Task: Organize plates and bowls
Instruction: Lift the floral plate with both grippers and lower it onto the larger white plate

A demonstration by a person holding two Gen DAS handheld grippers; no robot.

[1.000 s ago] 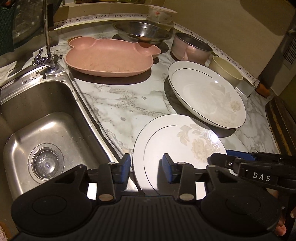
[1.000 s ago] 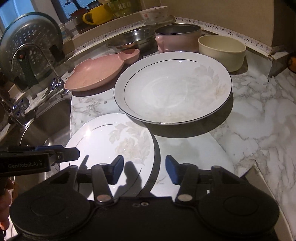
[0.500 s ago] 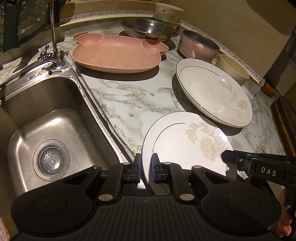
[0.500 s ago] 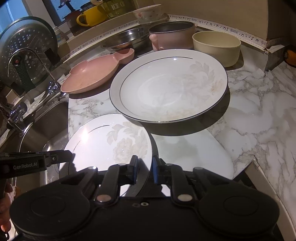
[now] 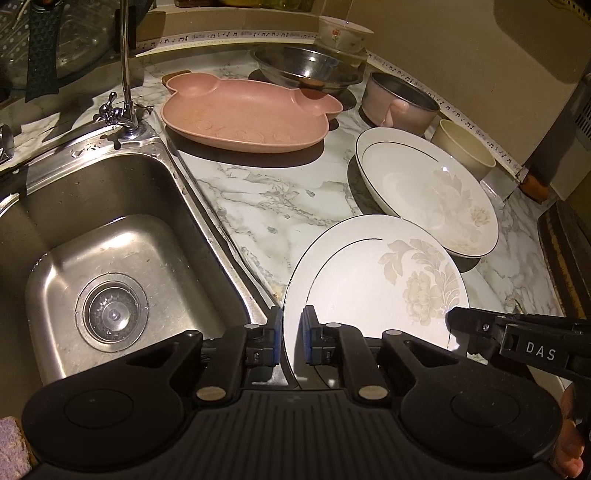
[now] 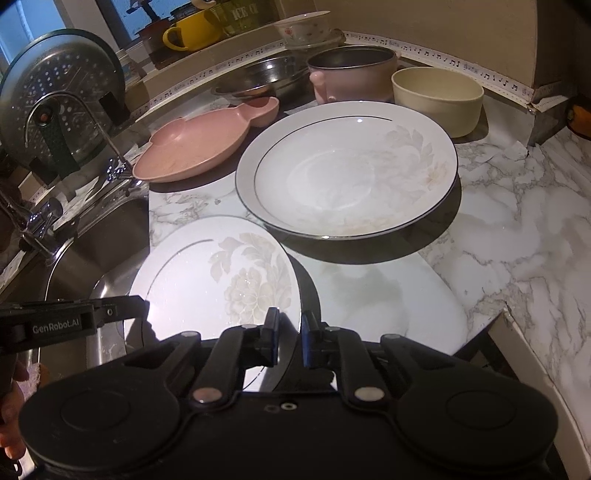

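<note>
A flat white plate with a pale flower print point(image 5: 369, 280) point(image 6: 207, 280) sits at the counter's near edge beside the sink. My left gripper point(image 5: 292, 321) is shut on its left rim, the blue pads pinching the edge. My right gripper point(image 6: 290, 325) is shut on the opposite, right rim. Each gripper's tip shows in the other's view: the right gripper point(image 5: 458, 325) and the left gripper point(image 6: 136, 304). Just behind lies a deep white plate with a dark rim line point(image 5: 424, 188) point(image 6: 347, 170).
A steel sink point(image 5: 110, 240) with a tap point(image 5: 125, 74) lies left. Behind are a pink bear-shaped plate point(image 5: 243, 114), a steel bowl point(image 5: 306, 68), a pink pot point(image 5: 399, 101), a cream bowl point(image 5: 461, 151) and a small flowered bowl point(image 5: 343, 35). A pale round surface point(image 6: 369, 295) lies under the plate's right side.
Both grippers went from open, straddling the flowered plate's rim, to shut on it at opposite sides. Neither hand has shifted much.
</note>
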